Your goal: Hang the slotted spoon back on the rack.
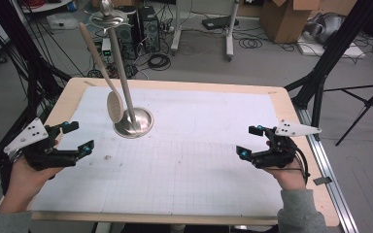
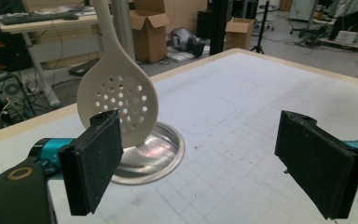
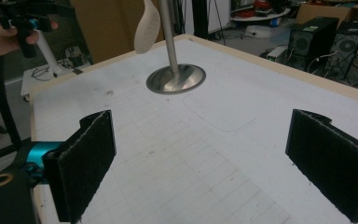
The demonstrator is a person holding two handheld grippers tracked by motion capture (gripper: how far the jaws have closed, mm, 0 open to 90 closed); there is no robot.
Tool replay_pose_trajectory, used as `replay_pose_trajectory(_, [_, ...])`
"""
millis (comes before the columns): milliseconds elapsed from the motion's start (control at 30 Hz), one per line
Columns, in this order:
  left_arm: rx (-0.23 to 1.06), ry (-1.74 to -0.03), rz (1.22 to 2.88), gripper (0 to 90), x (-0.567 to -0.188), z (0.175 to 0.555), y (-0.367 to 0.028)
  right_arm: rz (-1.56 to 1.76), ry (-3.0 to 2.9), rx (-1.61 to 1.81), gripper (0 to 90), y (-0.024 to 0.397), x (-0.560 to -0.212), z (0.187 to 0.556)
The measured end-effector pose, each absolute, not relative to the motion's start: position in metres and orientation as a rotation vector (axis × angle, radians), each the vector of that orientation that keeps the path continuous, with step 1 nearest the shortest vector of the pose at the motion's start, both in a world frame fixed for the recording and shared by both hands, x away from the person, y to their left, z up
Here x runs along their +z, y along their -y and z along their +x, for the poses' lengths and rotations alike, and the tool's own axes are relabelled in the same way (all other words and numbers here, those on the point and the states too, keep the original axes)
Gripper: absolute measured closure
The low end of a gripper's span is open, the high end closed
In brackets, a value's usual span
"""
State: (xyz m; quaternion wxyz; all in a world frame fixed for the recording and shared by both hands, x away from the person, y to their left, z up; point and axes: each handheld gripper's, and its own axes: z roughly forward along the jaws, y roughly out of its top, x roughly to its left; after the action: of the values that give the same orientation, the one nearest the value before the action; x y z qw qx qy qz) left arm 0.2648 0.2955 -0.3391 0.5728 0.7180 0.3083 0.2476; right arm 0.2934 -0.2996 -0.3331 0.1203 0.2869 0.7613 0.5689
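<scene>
A pale slotted spoon (image 1: 114,104) hangs from a metal stand (image 1: 134,122) on the white gridded mat (image 1: 199,160), toward the table's far left; its perforated bowl seems to hover just above the stand's round base, though contact is hard to judge. The left gripper (image 1: 76,137) sits near it, jaws wide apart and empty. The right gripper (image 1: 250,141), likewise spread and empty, rests well apart near the right edge. Bare mat lies between them.

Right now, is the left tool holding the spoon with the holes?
No, the left tool is open with nothing between its jaws, while the slotted spoon hangs beyond it over the metal stand base.
</scene>
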Motion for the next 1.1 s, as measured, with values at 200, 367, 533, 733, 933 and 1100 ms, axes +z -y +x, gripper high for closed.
replay_pose_trajectory(200, [0.604, -0.738, 1.637, 15.5, -0.340, 0.256, -0.309, 0.832, -2.203, 1.657, 7.3, 0.300, -0.332, 0.293])
replay_pose_trajectory(367, [0.610, -0.752, 1.617, 15.3, -0.341, 0.253, -0.312, 0.836, -2.155, 1.657, 7.3, 0.302, -0.332, 0.291])
replay_pose_trajectory(533, [0.606, -0.774, 1.608, 15.2, -0.346, 0.252, -0.318, 0.853, -2.087, 1.674, 7.3, 0.307, -0.335, 0.291])
replay_pose_trajectory(733, [0.649, -0.794, 1.587, 15.0, -0.347, 0.248, -0.325, 0.870, -2.022, 1.677, 7.2, 0.314, -0.338, 0.289])
replay_pose_trajectory(933, [0.684, -0.815, 1.610, 14.6, -0.347, 0.245, -0.324, 0.903, -1.962, 1.683, 7.2, 0.320, -0.340, 0.285])
replay_pose_trajectory(1100, [0.705, -0.820, 1.593, 14.6, -0.346, 0.244, -0.326, 0.912, -1.942, 1.667, 7.2, 0.321, -0.342, 0.284])
